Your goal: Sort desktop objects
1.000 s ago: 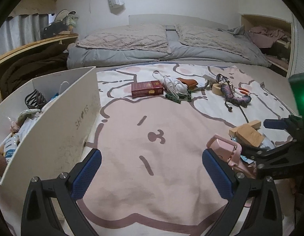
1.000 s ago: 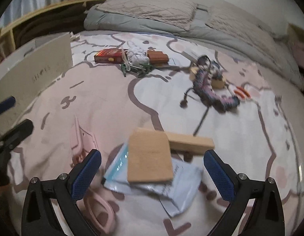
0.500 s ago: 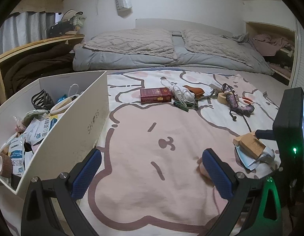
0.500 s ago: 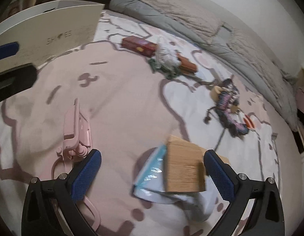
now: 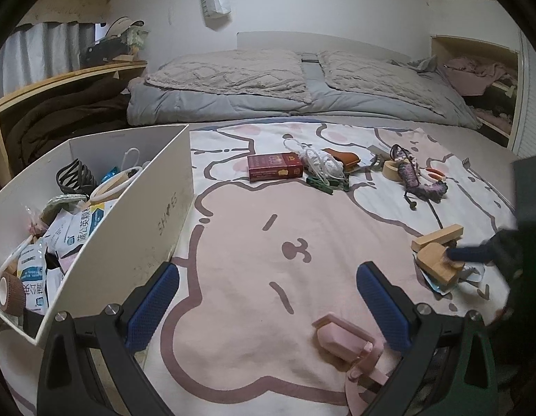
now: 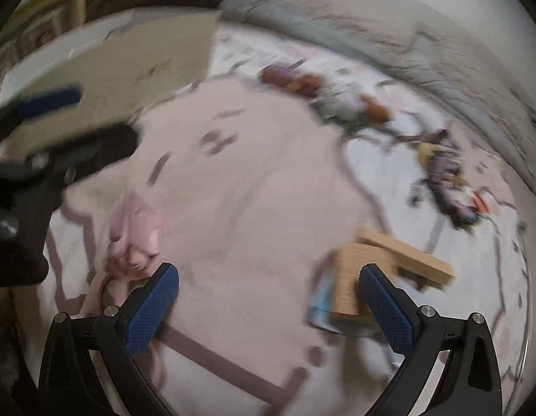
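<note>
My left gripper [image 5: 266,301] hangs open over the pink blanket [image 5: 254,260], nothing between its fingers. A pink clip-like object [image 5: 347,341] lies just in front of its right finger. My right gripper [image 6: 268,305] is open too, low over the blanket; the view is blurred. Wooden blocks [image 6: 368,277] on a blue-white packet lie by its right finger, and the pink object [image 6: 136,235] lies by its left finger. In the left wrist view the wooden blocks [image 5: 438,256] sit at right, with the right gripper's blue finger beside them. A white box [image 5: 129,225] of sorted items stands left.
Farther back lie a red box [image 5: 275,171], a white cord bundle [image 5: 320,163], a brown case [image 5: 344,157], green clips [image 5: 320,185], a tape roll [image 5: 391,170] and a purple knitted item [image 5: 420,183]. Pillows and a grey duvet [image 5: 302,100] fill the back; shelves stand left.
The left gripper pulled back and lifted, so the pink object now shows in front of it. The right gripper swung fast to the left, blurring its view; the blocks now sit by its right finger.
</note>
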`<state>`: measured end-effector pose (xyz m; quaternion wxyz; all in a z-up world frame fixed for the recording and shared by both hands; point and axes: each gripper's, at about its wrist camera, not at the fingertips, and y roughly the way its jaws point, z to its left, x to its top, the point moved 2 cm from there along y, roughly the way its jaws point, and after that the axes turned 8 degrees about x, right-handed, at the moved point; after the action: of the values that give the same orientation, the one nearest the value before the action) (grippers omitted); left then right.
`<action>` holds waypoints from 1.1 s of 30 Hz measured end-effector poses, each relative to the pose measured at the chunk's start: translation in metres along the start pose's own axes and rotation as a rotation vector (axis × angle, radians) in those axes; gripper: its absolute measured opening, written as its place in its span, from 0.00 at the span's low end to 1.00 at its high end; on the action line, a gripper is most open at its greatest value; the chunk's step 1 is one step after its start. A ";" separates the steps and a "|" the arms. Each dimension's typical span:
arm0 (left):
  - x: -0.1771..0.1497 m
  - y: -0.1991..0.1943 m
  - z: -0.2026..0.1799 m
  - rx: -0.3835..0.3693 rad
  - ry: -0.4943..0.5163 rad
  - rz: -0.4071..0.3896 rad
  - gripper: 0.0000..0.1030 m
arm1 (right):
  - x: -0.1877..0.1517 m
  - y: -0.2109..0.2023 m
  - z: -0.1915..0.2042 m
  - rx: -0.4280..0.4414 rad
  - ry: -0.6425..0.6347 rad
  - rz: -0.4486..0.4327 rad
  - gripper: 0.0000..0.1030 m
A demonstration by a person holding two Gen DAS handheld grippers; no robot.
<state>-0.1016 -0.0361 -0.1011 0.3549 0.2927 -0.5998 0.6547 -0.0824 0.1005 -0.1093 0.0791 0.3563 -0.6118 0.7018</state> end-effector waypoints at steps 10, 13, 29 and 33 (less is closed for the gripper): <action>-0.008 -0.004 -0.028 -0.044 0.058 0.010 1.00 | -0.015 -0.007 -0.069 -0.075 0.229 -0.040 1.00; -0.012 -0.006 -0.042 -0.054 0.108 0.008 1.00 | -0.022 0.004 -0.076 -0.083 0.256 -0.009 1.00; -0.020 0.002 -0.049 -0.105 0.096 0.079 1.00 | -0.033 -0.015 -0.117 -0.116 0.463 -0.060 1.00; -0.022 0.007 -0.047 -0.117 0.076 0.111 1.00 | -0.027 -0.005 -0.092 -0.047 0.393 -0.030 1.00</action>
<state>-0.0928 0.0082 -0.1277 0.3570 0.2129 -0.6384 0.6478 -0.0976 0.1948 -0.1213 0.2158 0.2194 -0.5954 0.7422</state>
